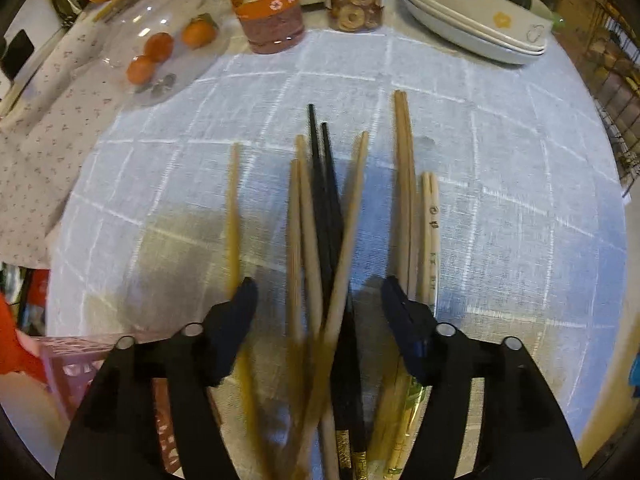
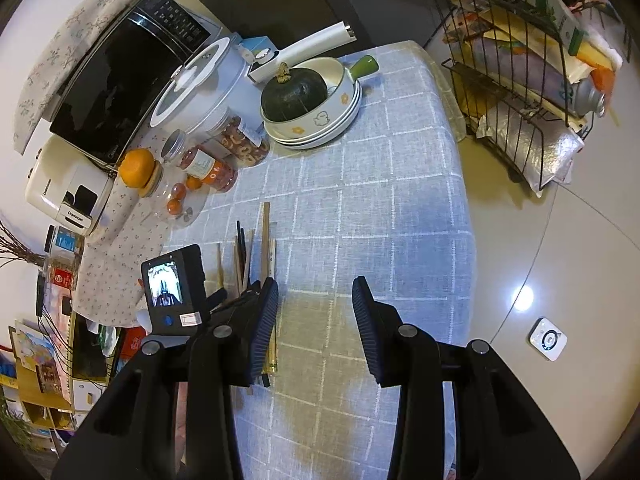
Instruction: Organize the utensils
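Chopsticks [image 1: 320,216] lie fanned on the checked tablecloth [image 1: 520,200] in the left wrist view, straddled by the open left gripper [image 1: 318,300], seemingly poised to gather them. From the right wrist, the right gripper [image 2: 316,320] hovers open and empty beside them, apparently waiting.

near ends of the chopsticks [image 1: 320,240] smear into blur and run off the bottom edge. pink basket [image 1: 76,364] is mostly behind the left gripper [image 1: 320,300], cropped too.
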`<state>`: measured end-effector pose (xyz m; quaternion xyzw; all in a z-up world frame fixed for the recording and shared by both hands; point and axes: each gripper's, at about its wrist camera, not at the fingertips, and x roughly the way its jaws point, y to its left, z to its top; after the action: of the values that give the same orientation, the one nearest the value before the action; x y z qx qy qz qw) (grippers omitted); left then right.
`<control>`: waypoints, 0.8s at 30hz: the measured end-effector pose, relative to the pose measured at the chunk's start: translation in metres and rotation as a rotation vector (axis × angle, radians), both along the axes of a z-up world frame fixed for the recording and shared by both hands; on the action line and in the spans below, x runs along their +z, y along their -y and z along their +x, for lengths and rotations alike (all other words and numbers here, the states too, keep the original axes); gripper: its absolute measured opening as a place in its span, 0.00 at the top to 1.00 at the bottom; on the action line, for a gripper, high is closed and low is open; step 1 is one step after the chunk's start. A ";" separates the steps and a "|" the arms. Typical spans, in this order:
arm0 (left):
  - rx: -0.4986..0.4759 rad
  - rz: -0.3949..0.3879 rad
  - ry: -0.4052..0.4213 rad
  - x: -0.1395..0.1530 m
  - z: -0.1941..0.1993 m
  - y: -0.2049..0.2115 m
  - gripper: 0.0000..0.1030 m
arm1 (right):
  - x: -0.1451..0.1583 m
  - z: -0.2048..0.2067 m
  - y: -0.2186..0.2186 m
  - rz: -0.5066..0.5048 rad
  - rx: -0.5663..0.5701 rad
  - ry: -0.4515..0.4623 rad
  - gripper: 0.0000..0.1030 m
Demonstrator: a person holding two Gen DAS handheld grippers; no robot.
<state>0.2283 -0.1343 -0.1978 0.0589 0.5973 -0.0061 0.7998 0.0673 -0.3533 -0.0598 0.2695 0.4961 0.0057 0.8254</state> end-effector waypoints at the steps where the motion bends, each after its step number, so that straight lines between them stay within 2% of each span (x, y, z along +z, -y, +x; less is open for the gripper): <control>1: 0.007 -0.040 -0.010 0.000 0.000 -0.003 0.57 | 0.000 0.000 -0.001 0.000 0.001 -0.002 0.62; 2: 0.016 -0.088 -0.020 0.000 0.001 -0.007 0.64 | -0.001 0.001 -0.001 0.001 0.002 -0.003 0.62; 3: 0.016 -0.097 -0.023 0.001 0.001 -0.008 0.68 | -0.001 0.001 -0.002 0.001 0.004 -0.004 0.62; 4: -0.006 -0.123 -0.022 0.001 -0.001 -0.007 0.76 | -0.001 0.001 -0.002 -0.001 0.005 -0.003 0.62; 7: -0.026 -0.163 -0.018 0.001 -0.006 -0.006 0.76 | -0.001 0.000 0.000 -0.003 -0.002 -0.003 0.62; 9: -0.037 -0.262 -0.035 0.000 -0.011 -0.006 0.76 | -0.001 0.000 0.001 -0.003 -0.007 -0.004 0.62; 10: -0.042 -0.275 -0.036 0.001 -0.014 -0.005 0.77 | -0.001 0.000 0.002 -0.004 -0.009 -0.005 0.62; 11: -0.055 -0.293 -0.043 0.001 -0.018 -0.001 0.85 | -0.001 0.000 0.002 -0.004 -0.009 -0.004 0.62; 12: -0.068 -0.315 -0.059 0.002 -0.020 0.003 0.89 | -0.001 0.000 0.002 -0.005 -0.009 -0.005 0.62; 20: -0.112 -0.298 -0.071 0.002 -0.024 0.009 0.90 | -0.003 0.000 0.004 -0.015 -0.008 -0.011 0.62; 24: -0.108 -0.334 -0.099 0.001 -0.025 0.008 0.88 | -0.004 0.001 0.000 -0.016 0.000 -0.015 0.62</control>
<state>0.2029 -0.1419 -0.1967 -0.0429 0.6227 -0.1510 0.7666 0.0681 -0.3535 -0.0635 0.2631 0.5022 -0.0001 0.8237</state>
